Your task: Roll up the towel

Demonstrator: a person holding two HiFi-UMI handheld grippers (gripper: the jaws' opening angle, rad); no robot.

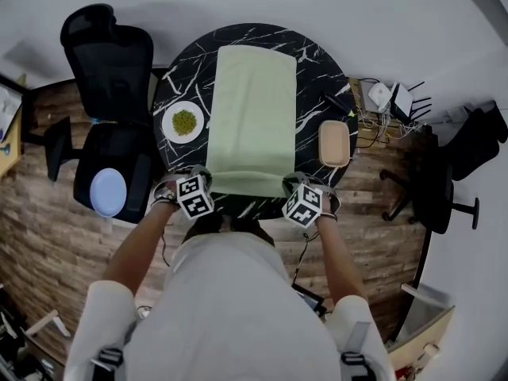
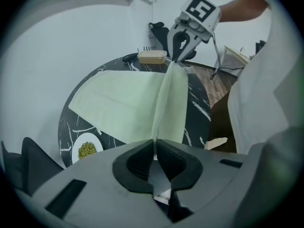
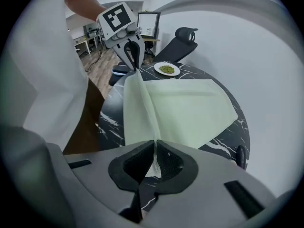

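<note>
The pale green towel [image 1: 251,109] lies spread lengthwise on the round black marbled table [image 1: 321,62], smooth except at its near edge (seemingly lifted off the top into a taut ridge), whose corners the left claw [image 2: 155,142] and right claw [image 3: 155,144] each pinch tightly.

You wear a white short-sleeved shirt [image 1: 230,308], with pale straps at both shoulders that carry black buckles [image 1: 109,359]. Your left gripper [image 1: 198,173] and right gripper [image 1: 295,181] have smooth grey bodies and black ribbed pads [image 2: 137,161], each pair set in a rounded black surround. Each gripper bears a white cube [image 1: 194,197] printed with black square markers. A thin dark cable [image 2: 216,61] hangs from the right gripper.
</note>
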